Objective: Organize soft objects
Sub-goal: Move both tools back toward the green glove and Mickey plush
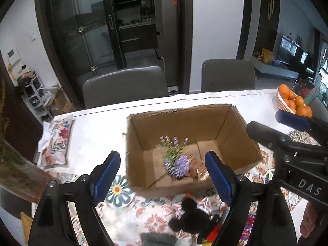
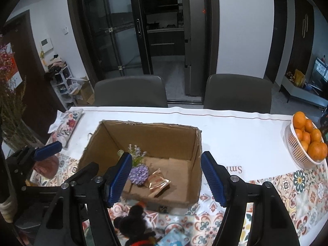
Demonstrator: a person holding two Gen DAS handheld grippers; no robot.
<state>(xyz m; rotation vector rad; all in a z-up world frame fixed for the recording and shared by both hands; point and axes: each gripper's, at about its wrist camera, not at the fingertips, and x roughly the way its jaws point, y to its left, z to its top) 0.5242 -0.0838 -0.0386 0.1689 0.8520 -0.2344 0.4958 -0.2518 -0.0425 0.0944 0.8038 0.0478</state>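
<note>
An open cardboard box (image 1: 237,143) (image 2: 96,143) stands on the table. Inside lie a purple artificial flower sprig (image 1: 177,164) (image 2: 139,173) and a shiny packet (image 1: 197,167) (image 2: 158,182). A black plush mouse toy (image 1: 189,219) (image 2: 133,223) lies on the patterned cloth in front of the box. My left gripper (image 1: 163,176) is open and empty above the box's near wall. My right gripper (image 2: 167,179) is open and empty over the box. The right gripper also shows in the left wrist view (image 1: 272,125), and the left gripper in the right wrist view (image 2: 44,151).
A floral pouch (image 1: 56,143) (image 2: 68,126) lies at the table's left. A basket of oranges (image 1: 293,102) (image 2: 306,143) sits at the right. Two grey chairs (image 1: 125,86) (image 2: 237,91) stand behind the table. A vase of dried flowers (image 2: 12,110) stands far left.
</note>
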